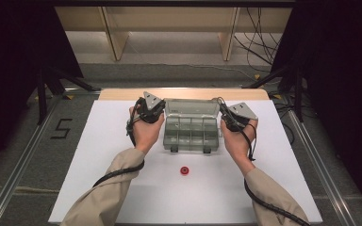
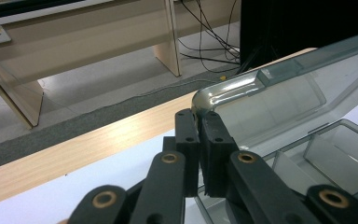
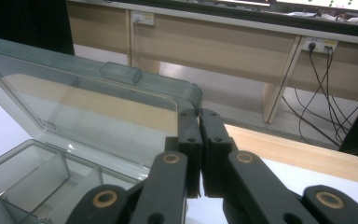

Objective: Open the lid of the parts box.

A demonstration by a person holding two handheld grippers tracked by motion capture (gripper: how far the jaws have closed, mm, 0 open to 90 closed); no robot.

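Note:
A clear grey compartment box (image 1: pixel 191 136) stands at the middle of the white board, its lid (image 1: pixel 191 107) raised at the back. My left gripper (image 1: pixel 163 109) is at the lid's left corner. In the left gripper view its jaws (image 2: pixel 198 116) are shut on that rounded corner of the lid (image 2: pixel 261 93). My right gripper (image 1: pixel 220 112) is at the lid's right corner. In the right gripper view it (image 3: pixel 199 116) is shut on the lid's edge (image 3: pixel 121 112). The empty compartments (image 3: pixel 32 172) lie below the lid.
A small red ring-shaped part (image 1: pixel 184 170) lies on the white board (image 1: pixel 122 188) in front of the box. The wooden table edge (image 1: pixel 184 93) runs behind the board. Dark stands flank the table, and cables (image 3: pixel 317 107) lie on the floor beyond.

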